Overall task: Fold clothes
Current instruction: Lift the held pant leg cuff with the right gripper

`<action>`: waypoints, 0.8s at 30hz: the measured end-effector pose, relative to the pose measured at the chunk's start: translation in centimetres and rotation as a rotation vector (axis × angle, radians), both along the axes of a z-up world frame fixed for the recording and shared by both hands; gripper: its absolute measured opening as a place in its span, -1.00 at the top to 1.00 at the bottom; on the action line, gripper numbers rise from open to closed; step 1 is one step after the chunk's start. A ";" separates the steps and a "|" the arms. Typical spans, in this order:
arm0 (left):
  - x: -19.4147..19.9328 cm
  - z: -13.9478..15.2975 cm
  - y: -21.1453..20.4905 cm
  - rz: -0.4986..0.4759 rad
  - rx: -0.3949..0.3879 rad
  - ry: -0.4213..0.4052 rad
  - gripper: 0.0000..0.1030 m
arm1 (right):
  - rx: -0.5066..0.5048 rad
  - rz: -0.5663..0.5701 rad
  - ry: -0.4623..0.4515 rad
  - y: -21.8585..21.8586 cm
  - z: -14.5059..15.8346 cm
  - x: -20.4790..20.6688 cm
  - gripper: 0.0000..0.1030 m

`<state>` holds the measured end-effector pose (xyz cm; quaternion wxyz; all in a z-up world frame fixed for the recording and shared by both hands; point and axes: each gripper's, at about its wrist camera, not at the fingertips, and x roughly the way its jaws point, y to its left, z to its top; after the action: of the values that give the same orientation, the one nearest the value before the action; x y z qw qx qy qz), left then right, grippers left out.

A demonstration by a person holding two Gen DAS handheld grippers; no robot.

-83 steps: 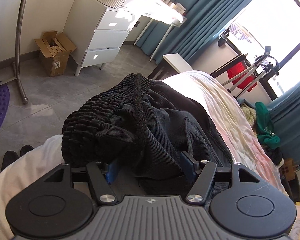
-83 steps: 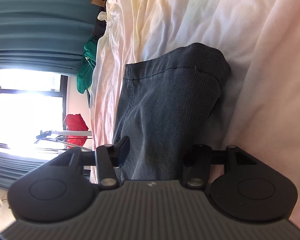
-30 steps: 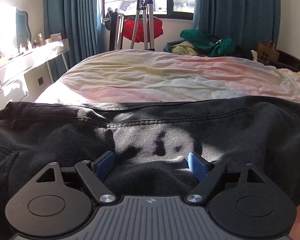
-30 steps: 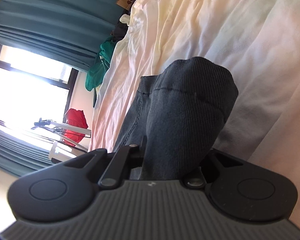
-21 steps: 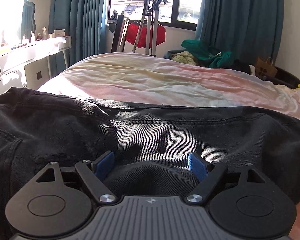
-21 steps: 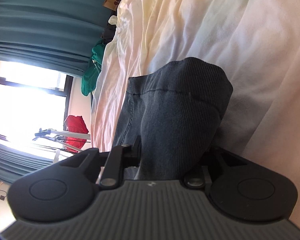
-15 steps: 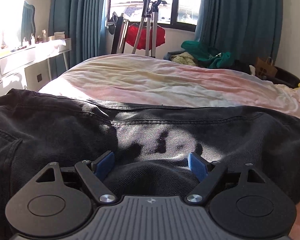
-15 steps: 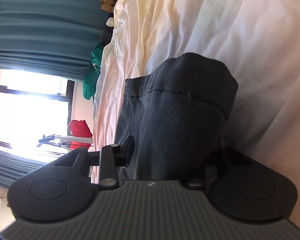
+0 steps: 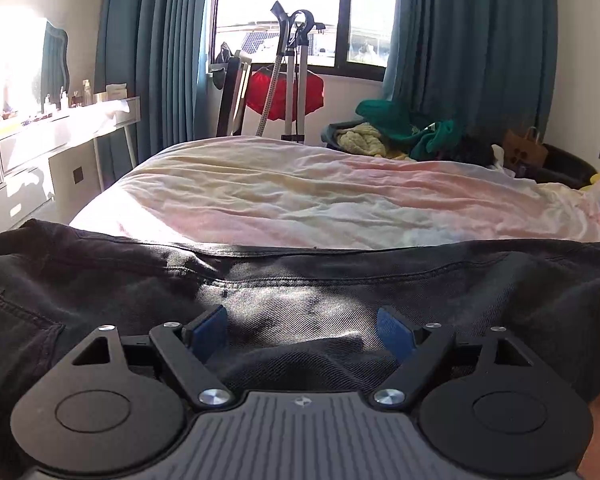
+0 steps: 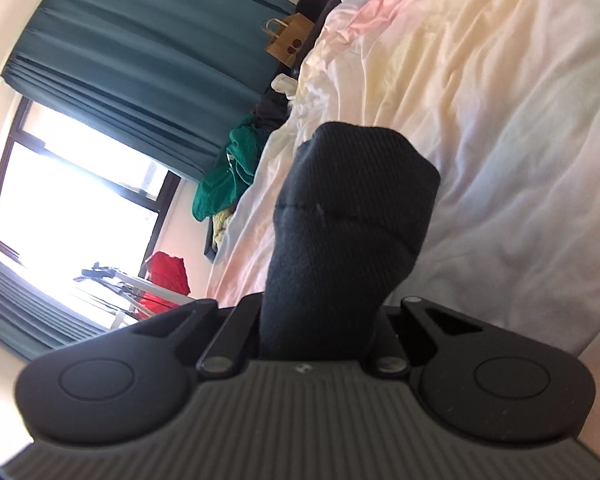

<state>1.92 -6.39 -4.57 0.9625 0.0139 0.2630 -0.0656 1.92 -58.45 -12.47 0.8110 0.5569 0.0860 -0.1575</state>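
Note:
Black denim trousers [image 9: 100, 280] lie across the near edge of the bed, filling the lower half of the left wrist view. My left gripper [image 9: 302, 322] is open, its blue pads [image 9: 206, 330] spread apart over a raised fold of the denim. My right gripper [image 10: 320, 320] is shut on a bunched end of the black trousers [image 10: 352, 200], which sticks up out of the jaws above the bed sheet. The right fingertips are hidden by the cloth.
The bed [image 9: 320, 192] has a rumpled pink and yellow sheet. A clothes rack with a red item [image 9: 286, 88] stands by the window. A heap of green and yellow clothes [image 9: 400, 128] and a paper bag [image 9: 524, 152] lie beyond. A white dresser [image 9: 40, 148] stands left.
My right gripper has closed on the bunched trouser end and lifted and turned, so the cloth now stands up off the sheet. My left gripper stays open over the denim.

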 end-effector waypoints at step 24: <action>2.0 -1.8 -1.0 -0.012 0.183 0.174 -0.79 | -0.091 -0.007 0.239 -1.6 -4.4 -1.4 0.77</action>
<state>3.95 -7.35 -6.40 0.9303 0.0973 0.3503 -0.0479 0.49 -60.02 -16.92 0.8190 0.4970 0.1728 -0.2291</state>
